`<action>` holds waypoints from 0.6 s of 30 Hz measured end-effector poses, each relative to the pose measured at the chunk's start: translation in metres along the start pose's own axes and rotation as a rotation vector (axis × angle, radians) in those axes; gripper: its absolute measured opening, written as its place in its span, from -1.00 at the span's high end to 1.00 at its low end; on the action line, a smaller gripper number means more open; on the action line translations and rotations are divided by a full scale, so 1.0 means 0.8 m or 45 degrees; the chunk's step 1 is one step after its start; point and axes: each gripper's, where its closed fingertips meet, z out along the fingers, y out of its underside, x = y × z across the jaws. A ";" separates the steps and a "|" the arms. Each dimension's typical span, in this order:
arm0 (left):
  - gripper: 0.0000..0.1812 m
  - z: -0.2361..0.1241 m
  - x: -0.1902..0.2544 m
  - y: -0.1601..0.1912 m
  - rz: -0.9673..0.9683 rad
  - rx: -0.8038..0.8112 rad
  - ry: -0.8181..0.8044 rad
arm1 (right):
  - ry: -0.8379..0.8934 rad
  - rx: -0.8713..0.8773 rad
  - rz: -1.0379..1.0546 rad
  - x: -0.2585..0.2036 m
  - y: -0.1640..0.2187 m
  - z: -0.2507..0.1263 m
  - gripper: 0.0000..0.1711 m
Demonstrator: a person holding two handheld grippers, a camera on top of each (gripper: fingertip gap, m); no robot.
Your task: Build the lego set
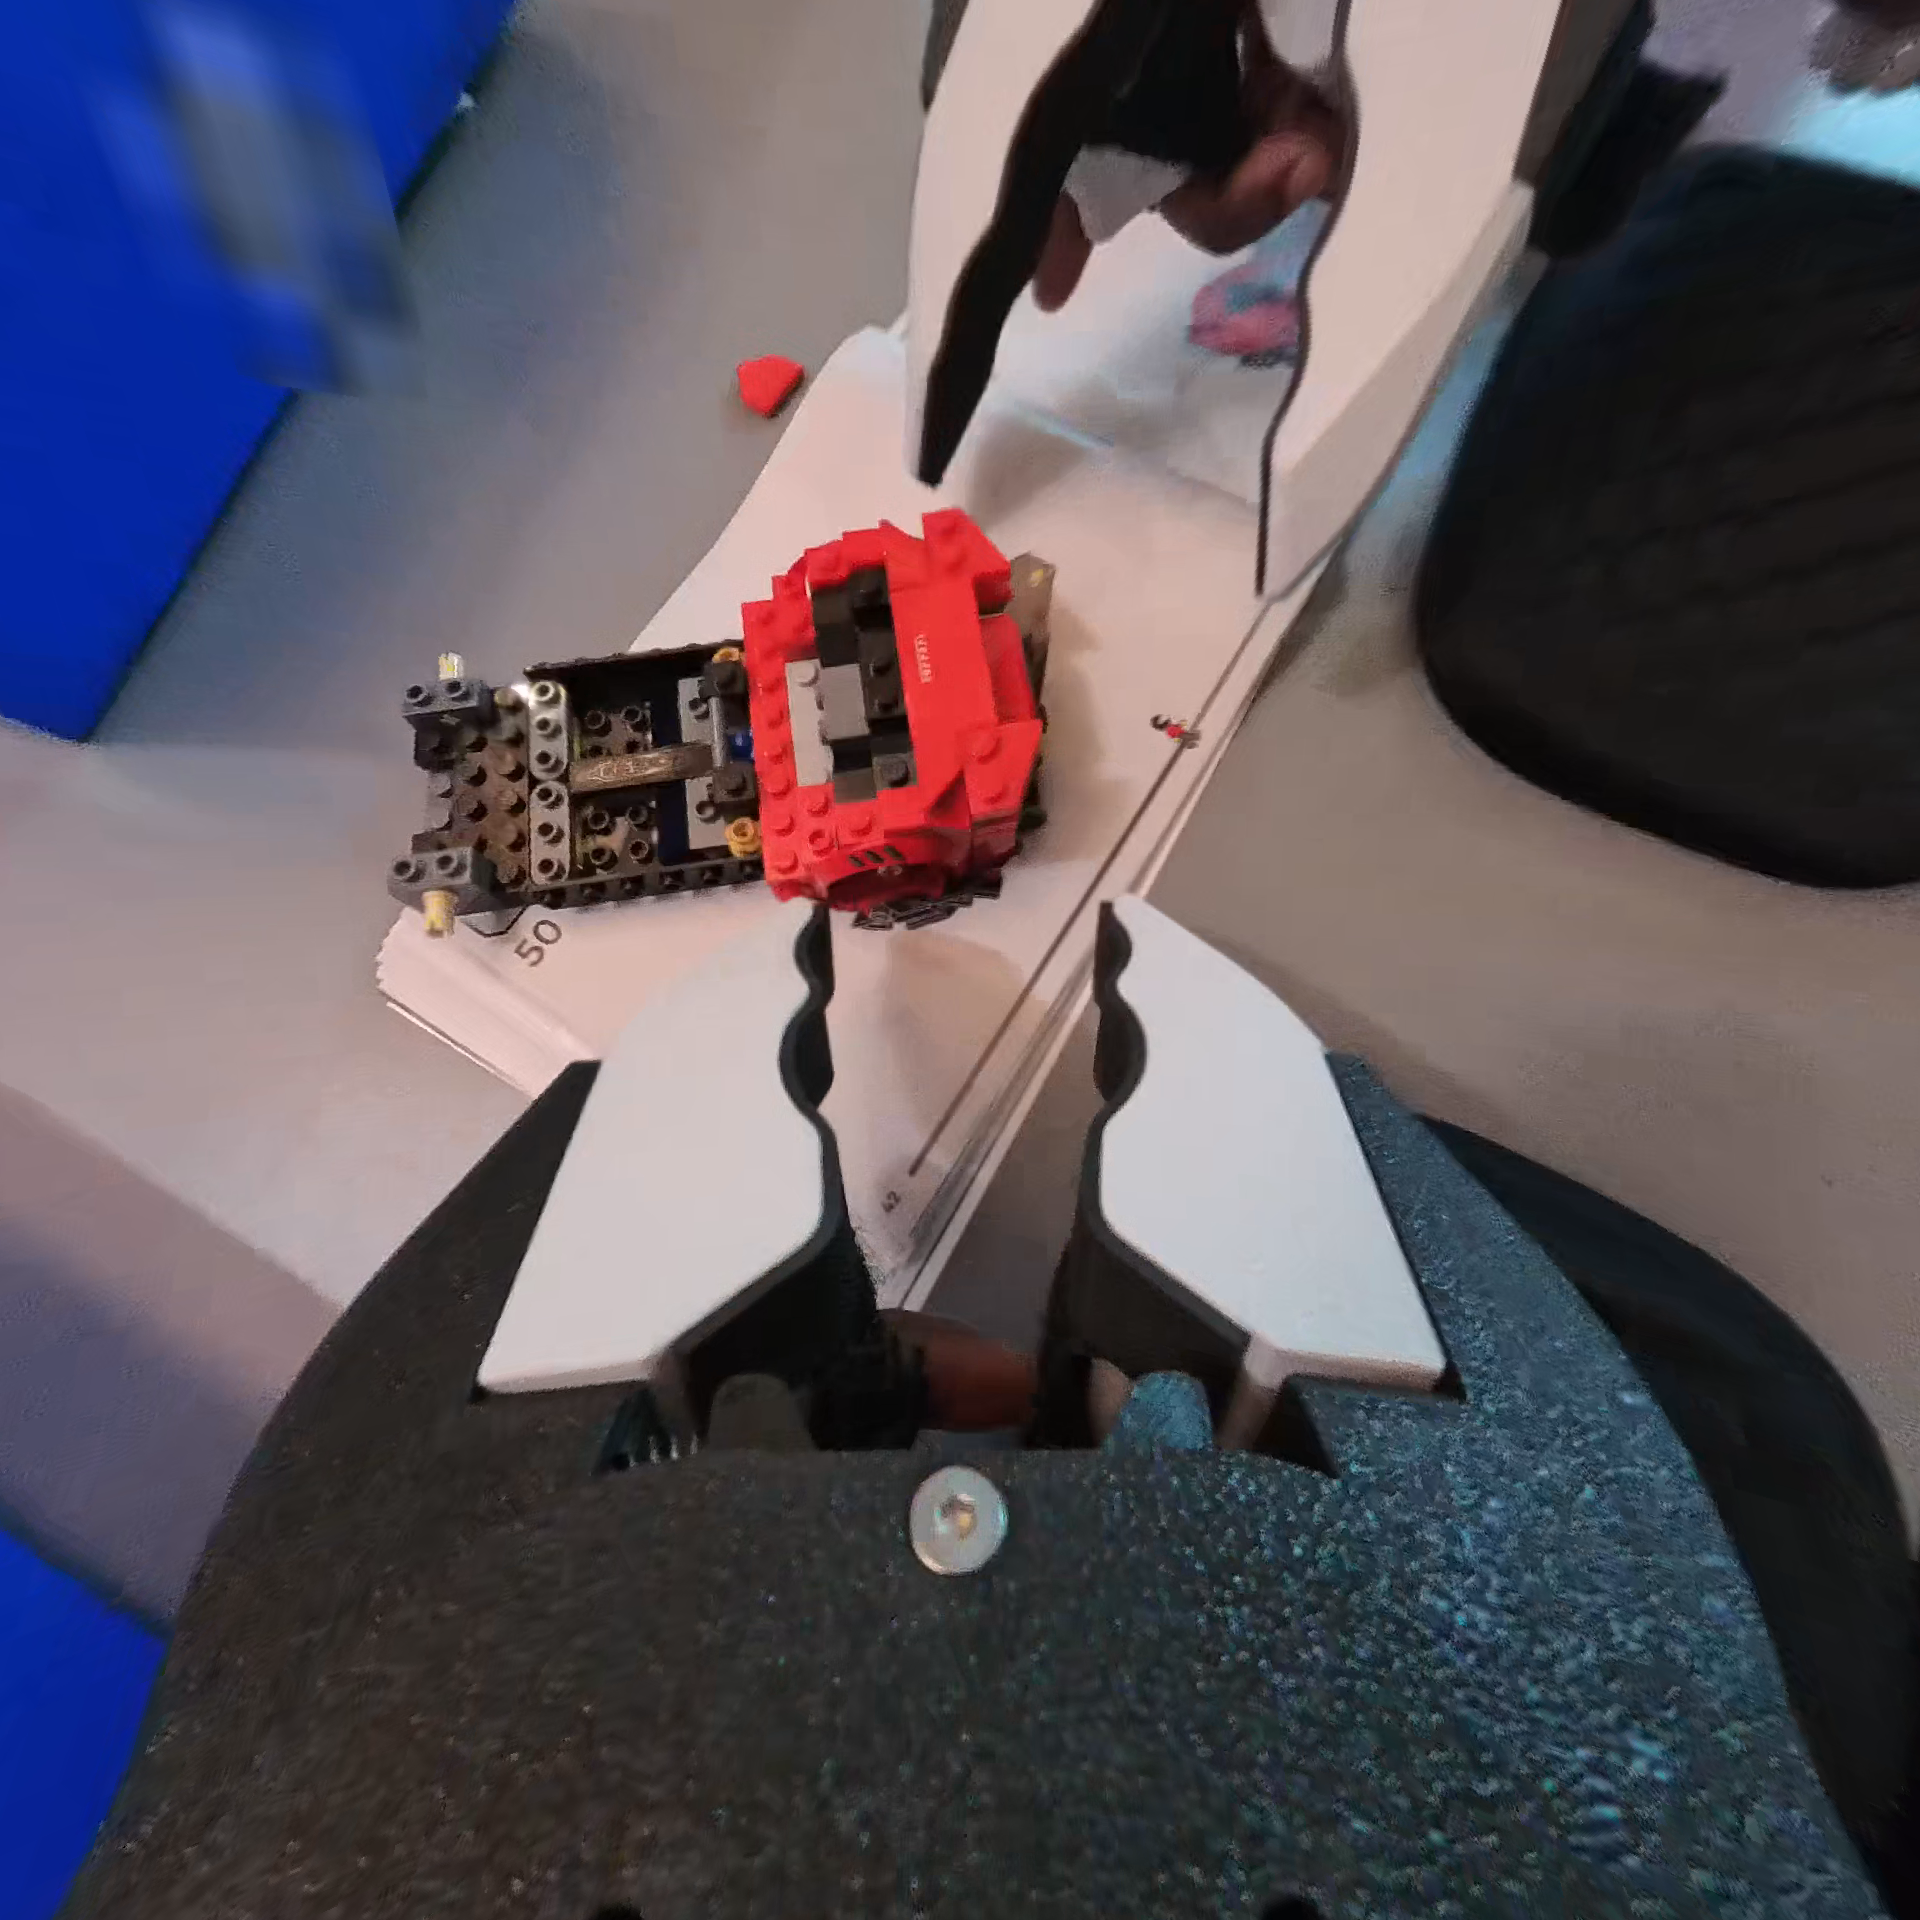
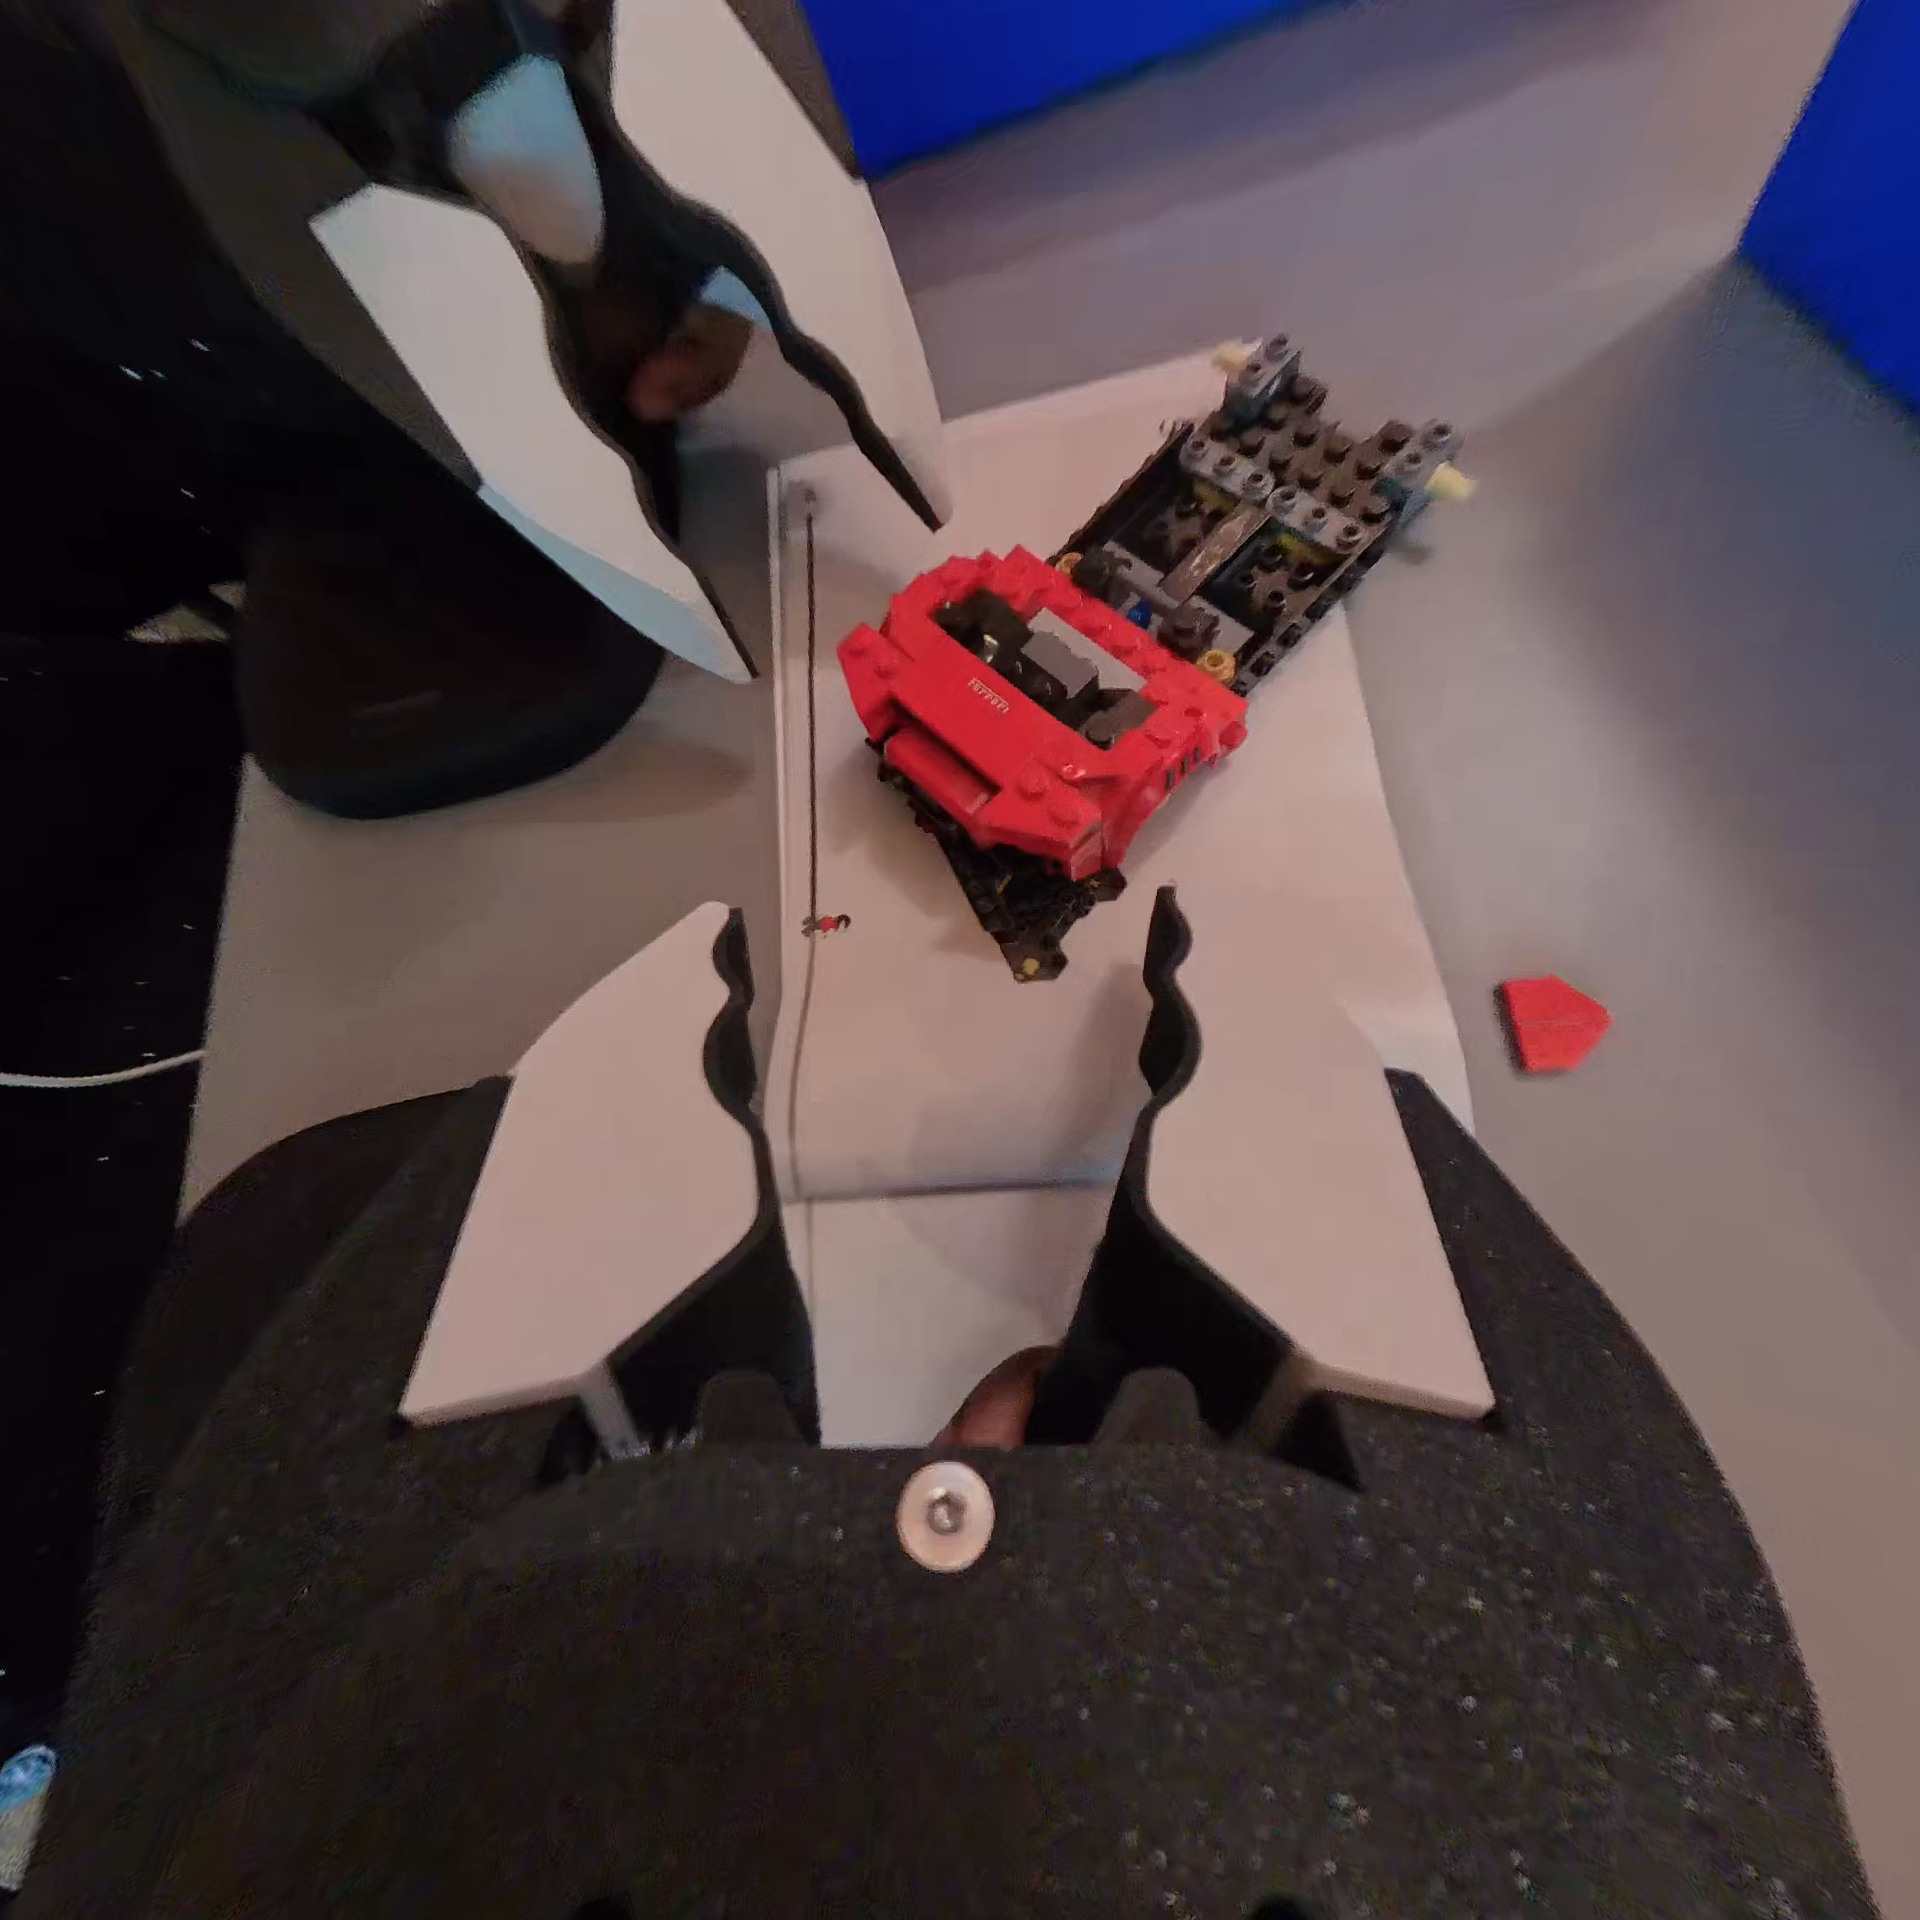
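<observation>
Both claws, left gripper (image 1: 961, 925) and right gripper (image 2: 945, 925), are spread and empty; the lego car (image 1: 748, 738) looks light and snappy-apart, so pinch its hard black base sides.

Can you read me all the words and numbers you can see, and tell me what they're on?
Lego car: small white print on its red body; I can't read writing out.
Instruction booklet: printed marks near page corners; not read out either.
Nothing else shows writing.
</observation>
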 end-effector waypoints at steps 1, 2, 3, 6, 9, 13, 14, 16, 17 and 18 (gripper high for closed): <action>0.51 0.004 -0.001 0.000 0.004 -0.024 -0.014 | 0.004 -0.040 -0.006 0.002 0.003 0.009 0.14; 0.55 0.007 0.000 -0.001 0.003 -0.041 -0.013 | 0.014 -0.071 -0.012 0.005 0.005 0.016 0.13; 0.55 0.011 -0.001 0.000 0.003 -0.071 -0.018 | 0.016 -0.091 -0.021 0.005 0.006 0.021 0.13; 0.72 0.019 -0.016 0.008 0.027 -0.167 -0.090 | 0.014 -0.099 -0.026 -0.002 0.005 0.024 0.17; 0.68 0.020 -0.032 0.013 0.010 -0.215 -0.148 | -0.008 -0.097 -0.032 -0.015 0.008 0.020 0.20; 0.72 0.011 -0.050 0.009 -0.033 -0.160 -0.268 | -0.014 -0.017 -0.025 -0.019 0.005 0.002 0.26; 0.73 0.006 -0.050 0.004 -0.036 -0.119 -0.282 | 0.025 0.045 -0.019 -0.012 0.000 -0.012 0.29; 0.73 -0.005 -0.049 -0.008 -0.024 -0.014 -0.312 | 0.106 0.246 0.009 0.004 -0.013 -0.050 0.42; 0.73 -0.010 -0.048 -0.017 -0.001 0.063 -0.326 | 0.153 0.379 0.028 0.014 -0.022 -0.074 0.49; 0.72 -0.016 -0.045 -0.030 0.036 0.168 -0.327 | 0.206 0.533 0.049 0.025 -0.030 -0.101 0.56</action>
